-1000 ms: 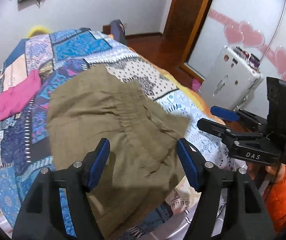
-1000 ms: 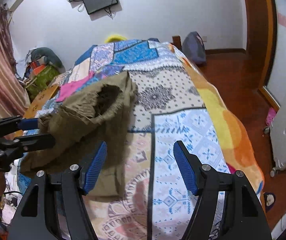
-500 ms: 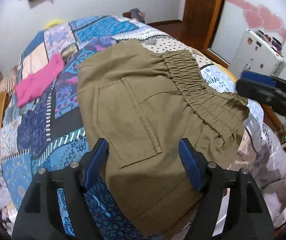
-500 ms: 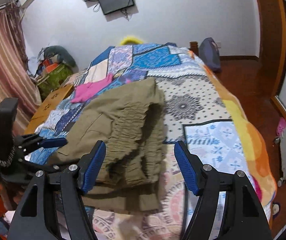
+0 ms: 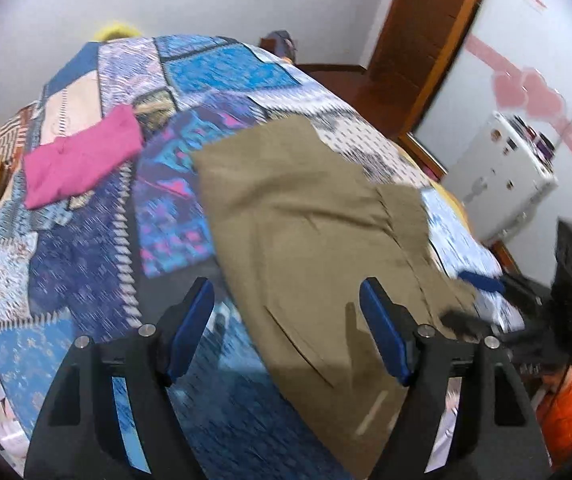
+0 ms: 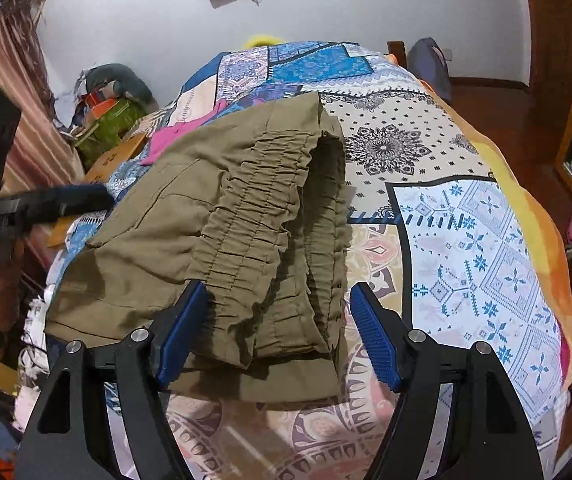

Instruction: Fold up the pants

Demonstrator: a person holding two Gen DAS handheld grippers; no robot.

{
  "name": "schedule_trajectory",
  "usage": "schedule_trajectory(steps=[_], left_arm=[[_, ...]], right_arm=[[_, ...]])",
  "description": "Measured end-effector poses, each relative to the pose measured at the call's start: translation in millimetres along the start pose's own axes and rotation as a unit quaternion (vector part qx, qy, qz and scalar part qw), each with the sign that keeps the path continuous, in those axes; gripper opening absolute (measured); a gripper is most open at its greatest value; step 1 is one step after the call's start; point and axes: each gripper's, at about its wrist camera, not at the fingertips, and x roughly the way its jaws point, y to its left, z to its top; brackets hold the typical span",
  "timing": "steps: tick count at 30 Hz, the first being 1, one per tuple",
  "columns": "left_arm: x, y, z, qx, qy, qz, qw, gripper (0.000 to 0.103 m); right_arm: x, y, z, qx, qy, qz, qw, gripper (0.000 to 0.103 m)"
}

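Observation:
The olive-brown pants (image 5: 310, 232) lie on the patchwork bedspread (image 5: 97, 256), folded, with the elastic waistband (image 6: 261, 216) toward the near right edge. My left gripper (image 5: 286, 320) is open and empty, hovering over the pants' near left edge. My right gripper (image 6: 277, 320) is open and empty, its fingers either side of the gathered waistband. In the left wrist view the right gripper (image 5: 482, 300) shows blurred at the pants' right corner. In the right wrist view the left gripper (image 6: 45, 200) shows at the left.
A folded pink garment (image 5: 81, 160) lies at the far left of the bed. A white suitcase (image 5: 502, 176) stands on the floor right of the bed. A wooden board (image 6: 121, 156) and clutter (image 6: 105, 108) sit beside the bed's left. The bed edge (image 6: 542, 240) drops away at right.
The pants settled flatter on the bed. The left gripper swung leftward over the near edge; the right gripper came closer and lower, now straddling the waistband. Both stayed open.

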Motion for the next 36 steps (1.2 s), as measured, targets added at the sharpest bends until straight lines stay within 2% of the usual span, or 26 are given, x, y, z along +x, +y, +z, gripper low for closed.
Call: schedule_trajectory(steps=[3, 7, 9, 11, 16, 19, 25, 27, 29, 30, 33, 36], left_arm=[[9.6, 14.3, 17.4, -0.004, -0.006, 0.023, 0.9997, 0.075], [36.6, 33.6, 39.3, -0.014, 0.016, 0.026, 0.9995, 0.072], [53.2, 44.5, 48.2, -0.025, 0.033, 0.025, 0.9988, 0.057], [71.4, 55.5, 56.9, -0.041, 0.051, 0.018, 0.9977, 0.049], [97.9, 71.4, 73.9, -0.070, 0.059, -0.006, 0.9958, 0.048], [118.9, 81.8, 80.6, -0.086, 0.083, -0.023, 0.9926, 0.048], [135.3, 90.3, 92.7, -0.101, 0.077, -0.046, 0.9909, 0.047], [137.3, 88.4, 94.1, -0.095, 0.075, -0.028, 0.9923, 0.025], [137.7, 88.1, 94.1, -0.090, 0.073, -0.014, 0.9932, 0.019], [136.9, 89.1, 93.9, -0.091, 0.072, -0.013, 0.9932, 0.011], [132.8, 93.1, 91.7, -0.091, 0.072, -0.014, 0.9931, 0.008], [122.8, 93.8, 84.6, -0.080, 0.067, 0.010, 0.9945, 0.007]], right_arm=[[0.5, -2.4, -0.9, 0.004, -0.001, 0.003, 1.000, 0.073], [0.8, -5.9, -2.5, 0.017, -0.003, 0.014, 1.000, 0.074], [1.0, -5.8, -2.6, 0.015, -0.004, 0.016, 1.000, 0.074], [1.1, -5.1, -1.7, 0.009, -0.003, 0.016, 1.000, 0.074], [2.2, -4.0, 2.8, -0.013, 0.001, 0.015, 1.000, 0.074], [3.8, -4.8, 4.8, -0.019, 0.002, 0.016, 1.000, 0.076], [8.9, -9.9, 8.7, -0.014, 0.004, 0.026, 1.000, 0.078], [10.3, -10.6, 10.9, -0.014, 0.003, 0.025, 1.000, 0.078], [11.4, -10.8, 13.3, -0.013, 0.004, 0.026, 1.000, 0.078], [12.0, -11.0, 15.0, -0.012, 0.004, 0.024, 1.000, 0.079], [11.4, -9.6, 18.8, -0.015, 0.005, 0.018, 1.000, 0.079], [8.1, -7.4, 23.9, -0.015, 0.007, 0.000, 1.000, 0.078]])
